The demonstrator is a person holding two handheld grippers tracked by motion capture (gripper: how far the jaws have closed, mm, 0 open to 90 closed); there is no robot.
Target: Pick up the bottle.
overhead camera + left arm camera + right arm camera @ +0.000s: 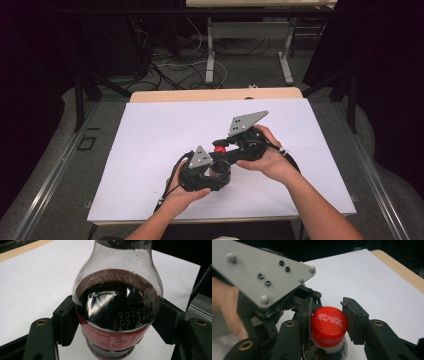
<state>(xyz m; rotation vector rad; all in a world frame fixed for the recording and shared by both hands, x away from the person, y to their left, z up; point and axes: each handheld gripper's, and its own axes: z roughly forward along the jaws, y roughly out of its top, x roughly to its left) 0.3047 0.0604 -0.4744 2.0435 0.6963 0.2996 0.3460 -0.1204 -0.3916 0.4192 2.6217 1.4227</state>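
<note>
A clear bottle of dark cola (117,302) with a red label stands on the white sheet. My left gripper (117,322) is shut on its body, one black pad pressing on each side just below the shoulder. The bottle's red cap (329,326) carries white lettering, and my right gripper (328,320) is shut on it from above, a jaw against either side. In the high view the two grippers meet mid-table: the left gripper (215,172) low, the right gripper (225,147) at the red cap (219,146). The bottle's lower part is hidden.
A white sheet (150,140) covers the wooden table (215,94). The left gripper's grey plate (259,272) sits close beside the right jaws. Another table's legs (210,55) and floor cables (175,70) lie beyond the far edge.
</note>
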